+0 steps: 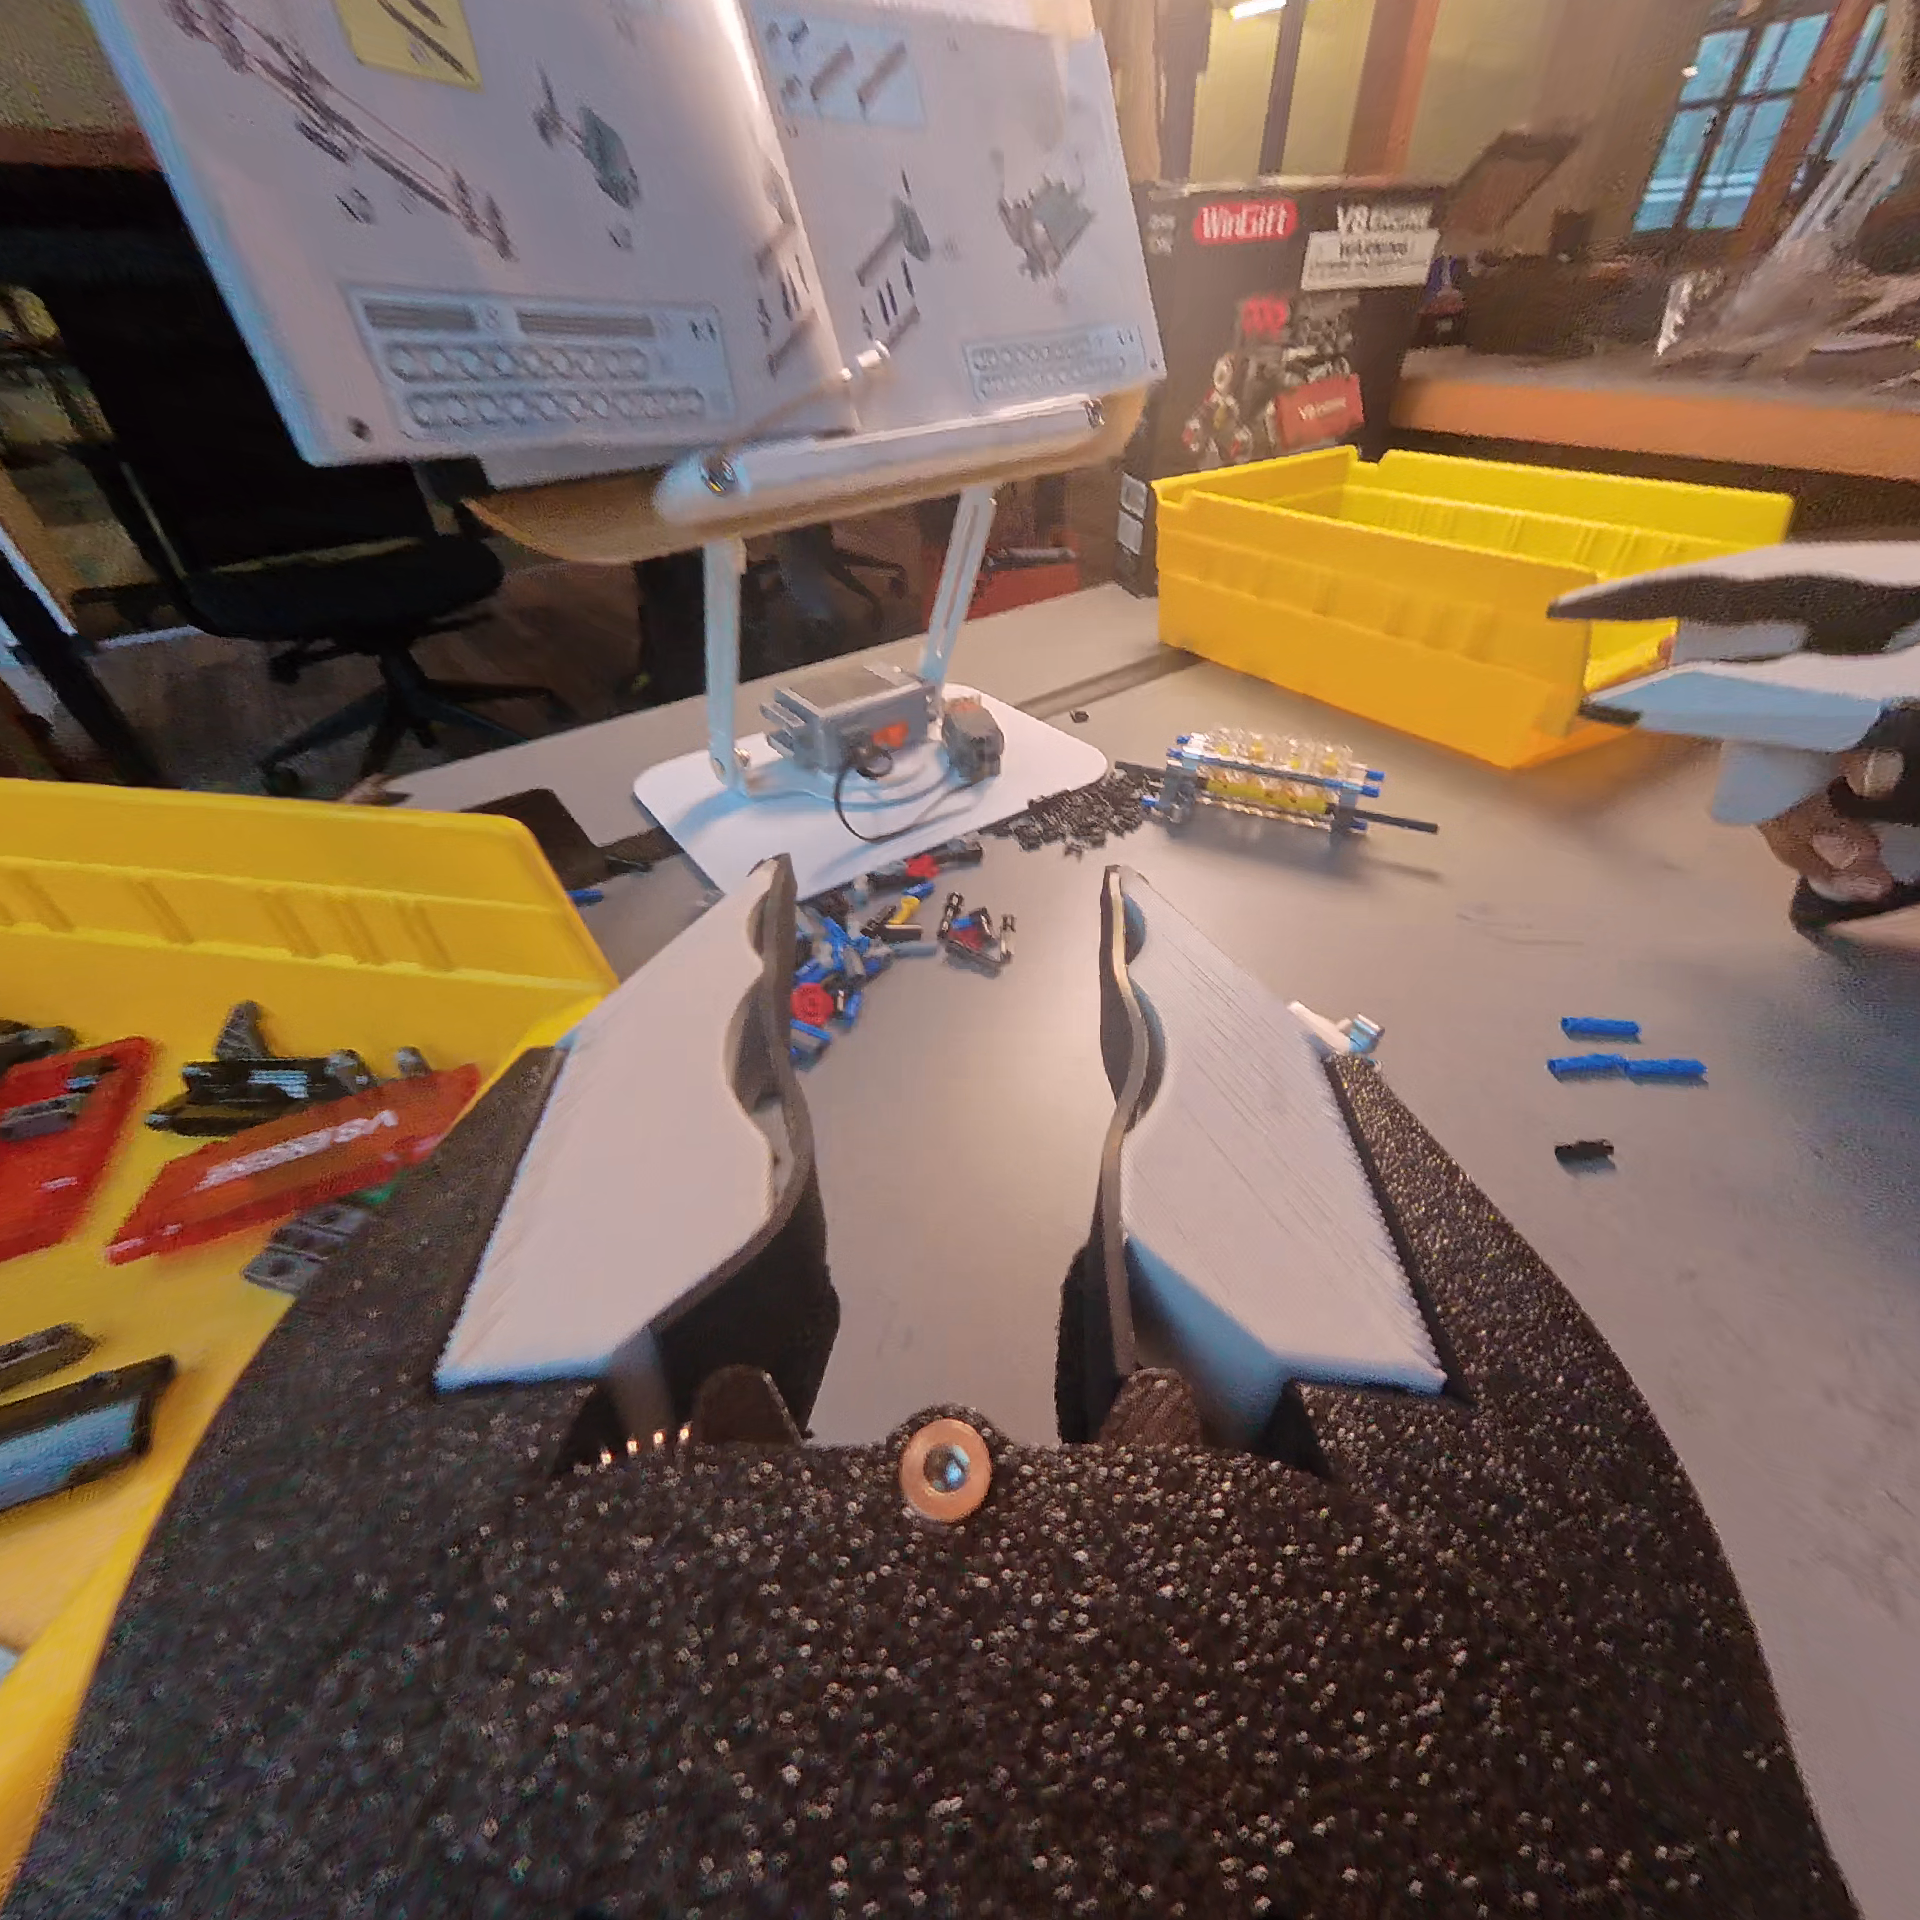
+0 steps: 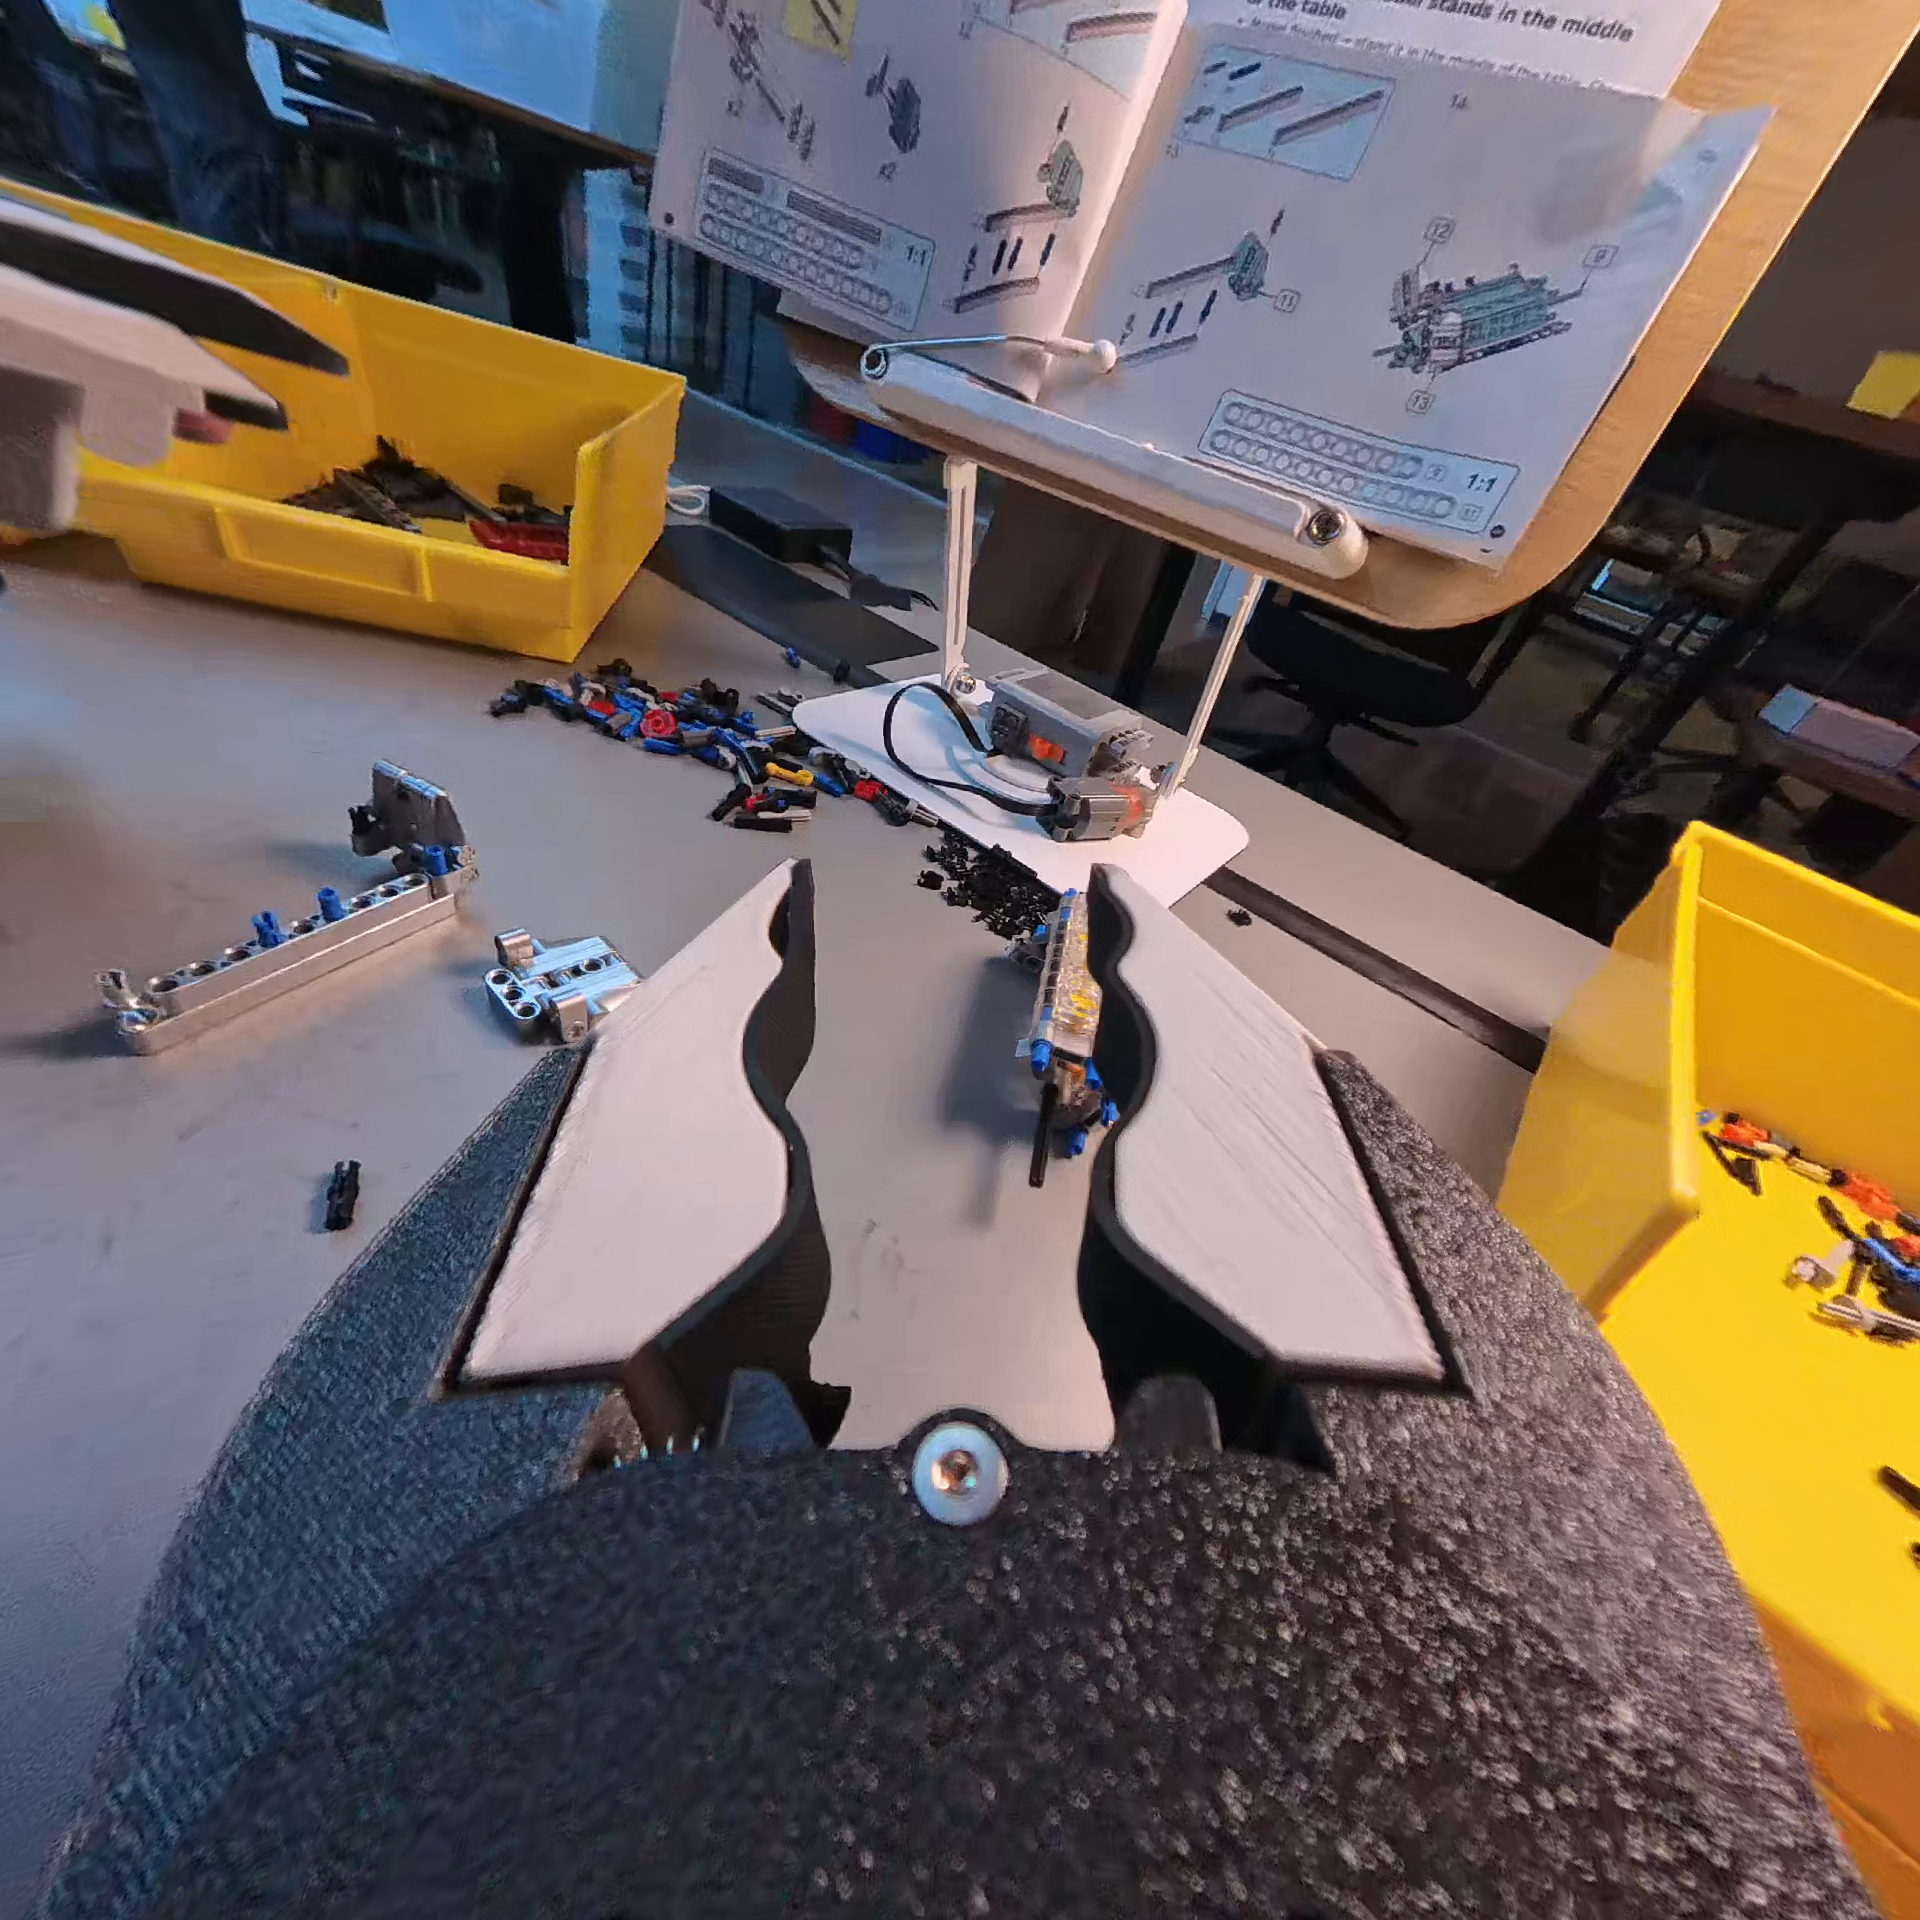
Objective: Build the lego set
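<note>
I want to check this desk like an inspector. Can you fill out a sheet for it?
Surface: grey table, bare between the parts.
Job's things: clear-and-blue brick assembly; silver holed beam with blue pins; instruction pages on a stand.
Clutter: pile of small blue, black and red pins; yellow bins holding parts.
Grippers: left gripper open, empty; right gripper open, empty, with the assembly beside one finger.
Cables: black wire joining grey battery box and motor.
Surroundings: office chair, kit box.
</note>
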Available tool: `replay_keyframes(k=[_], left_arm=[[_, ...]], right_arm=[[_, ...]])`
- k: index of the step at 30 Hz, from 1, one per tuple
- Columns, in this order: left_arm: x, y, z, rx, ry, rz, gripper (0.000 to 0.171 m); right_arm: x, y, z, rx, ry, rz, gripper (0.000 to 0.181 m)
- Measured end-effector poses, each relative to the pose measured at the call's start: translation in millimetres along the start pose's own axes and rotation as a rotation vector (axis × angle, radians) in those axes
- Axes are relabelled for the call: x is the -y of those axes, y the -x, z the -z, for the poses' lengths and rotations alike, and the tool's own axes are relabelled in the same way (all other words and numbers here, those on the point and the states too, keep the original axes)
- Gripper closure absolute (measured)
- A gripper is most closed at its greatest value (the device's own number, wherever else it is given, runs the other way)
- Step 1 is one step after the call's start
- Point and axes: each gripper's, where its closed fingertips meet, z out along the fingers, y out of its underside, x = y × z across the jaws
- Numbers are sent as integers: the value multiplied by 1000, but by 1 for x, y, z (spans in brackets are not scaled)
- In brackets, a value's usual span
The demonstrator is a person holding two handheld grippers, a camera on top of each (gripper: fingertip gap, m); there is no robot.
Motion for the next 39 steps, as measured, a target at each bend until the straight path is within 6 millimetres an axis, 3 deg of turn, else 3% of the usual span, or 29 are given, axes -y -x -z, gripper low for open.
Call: replay_keyframes(k=[3, 5, 7, 10, 14, 18, 20, 23, 26, 33, 39], left_arm=[[31, 26, 22, 97, -67, -19, 116], [55, 56, 47, 196, -109, -35, 118], [76, 92, 79, 296, -134, -35, 123], [90, 158, 130, 434, -76, -24, 124], [73, 241, 184, 548, 154, 8, 127], [18, 298, 216, 584, 525, -50, 128], [-18, 305, 224, 519, 698, -32, 132], [-78, 295, 240, 374, 1022, -13, 132], [-121, 286, 255, 282, 1275, -55, 139], [-149, 288, 254, 203, 1416, -40, 151], [-160, 300, 259, 207, 1461, 4, 148]], right_arm=[[3, 1, -1, -18, -15, 1, 132], [4, 1, 1, -28, -23, -7, 133], [2, 2, 3, -36, -13, 8, 134], [2, 3, 4, -44, -13, 26, 137], [0, 3, 1, -46, -1, 34, 139], [-2, 6, -1, -47, 9, 69, 141], [-3, 9, -2, -45, 15, 93, 142], [-5, 14, -4, -40, 30, 128, 143], [-9, 18, -8, -33, 51, 164, 145], [-11, 24, -9, -21, 57, 199, 148], [-13, 23, -9, -12, 64, 199, 148]])
